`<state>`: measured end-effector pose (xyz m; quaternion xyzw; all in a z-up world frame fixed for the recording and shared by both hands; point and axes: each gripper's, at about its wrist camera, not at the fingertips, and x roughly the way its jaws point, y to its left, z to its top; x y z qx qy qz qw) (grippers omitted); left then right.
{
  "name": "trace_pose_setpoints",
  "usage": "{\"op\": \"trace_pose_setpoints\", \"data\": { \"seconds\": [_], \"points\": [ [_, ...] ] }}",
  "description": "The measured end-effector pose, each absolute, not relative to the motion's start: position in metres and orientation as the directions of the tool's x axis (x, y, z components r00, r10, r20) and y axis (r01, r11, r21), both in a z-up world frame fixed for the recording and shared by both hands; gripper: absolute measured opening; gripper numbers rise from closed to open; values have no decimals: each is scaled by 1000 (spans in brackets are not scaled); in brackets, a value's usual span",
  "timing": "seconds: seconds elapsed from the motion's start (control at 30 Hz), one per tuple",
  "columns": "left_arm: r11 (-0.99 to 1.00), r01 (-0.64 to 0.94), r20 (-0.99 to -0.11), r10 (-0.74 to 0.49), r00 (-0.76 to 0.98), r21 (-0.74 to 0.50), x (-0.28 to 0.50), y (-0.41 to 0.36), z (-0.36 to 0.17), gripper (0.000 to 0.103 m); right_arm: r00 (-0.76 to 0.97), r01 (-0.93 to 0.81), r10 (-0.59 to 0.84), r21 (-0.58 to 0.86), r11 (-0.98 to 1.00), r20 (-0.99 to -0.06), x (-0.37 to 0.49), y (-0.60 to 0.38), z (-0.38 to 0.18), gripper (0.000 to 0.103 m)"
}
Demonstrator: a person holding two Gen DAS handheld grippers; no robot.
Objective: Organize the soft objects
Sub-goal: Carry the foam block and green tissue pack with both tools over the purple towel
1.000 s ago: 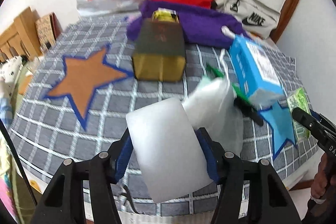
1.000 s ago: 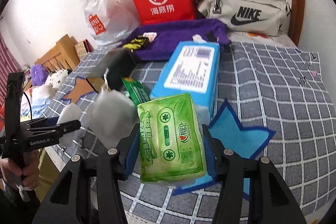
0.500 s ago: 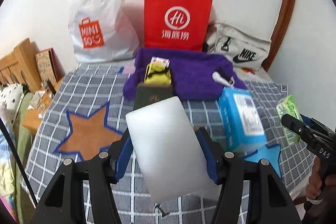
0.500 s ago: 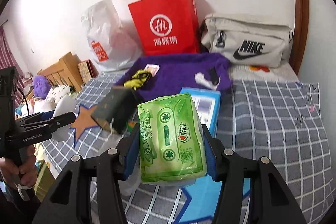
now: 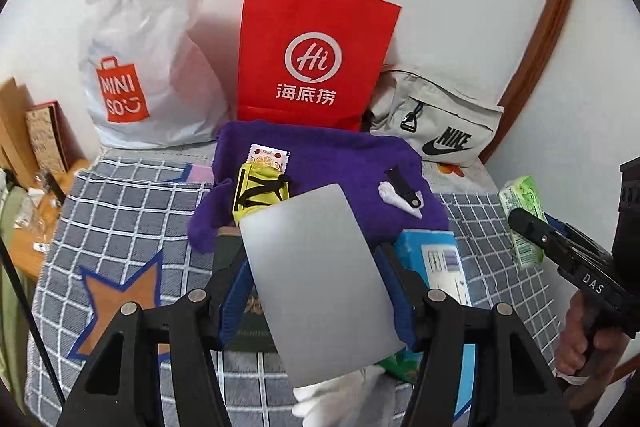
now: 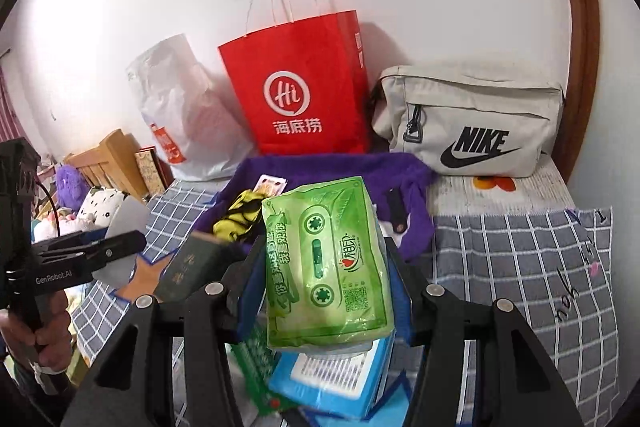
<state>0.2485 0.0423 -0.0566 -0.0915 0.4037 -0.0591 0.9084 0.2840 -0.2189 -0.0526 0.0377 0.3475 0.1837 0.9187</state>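
Observation:
My left gripper is shut on a plain white soft pack, held above the bed. My right gripper is shut on a green tissue pack, also raised; it shows at the right in the left wrist view. Below lie a blue tissue box, a dark green box and a white plastic bag. A purple cloth at the back carries a yellow-black pouch. Three bags stand against the wall: a white Miniso bag, a red paper bag, a beige Nike bag.
The bed has a grey checked cover with orange and blue star patches. A wooden bedside unit and plush toys are at the left. A wooden door frame runs up the right.
Both grippers rose and tilted up with their packs still held, so the bags at the wall now fill the view. The items on the bed dropped lower in both views.

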Motion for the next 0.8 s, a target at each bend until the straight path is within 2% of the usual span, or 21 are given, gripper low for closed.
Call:
{"op": "trace_pose_setpoints", "data": {
  "seconds": [0.4, 0.7, 0.8],
  "points": [
    [962, -38, -772, -192, 606, -270, 303, 80, -87, 58, 682, -332, 356, 163, 929, -639, 349, -205, -61, 53],
    [985, -7, -809, -139, 572, -174, 361, 53, -91, 59, 618, -368, 367, 157, 917, -696, 400, -194, -87, 54],
    [981, 26, -818, -175, 548, -192, 381, 44, -94, 59, 604, -374, 357, 142, 916, -712, 410, -192, -98, 54]
  ]
}}
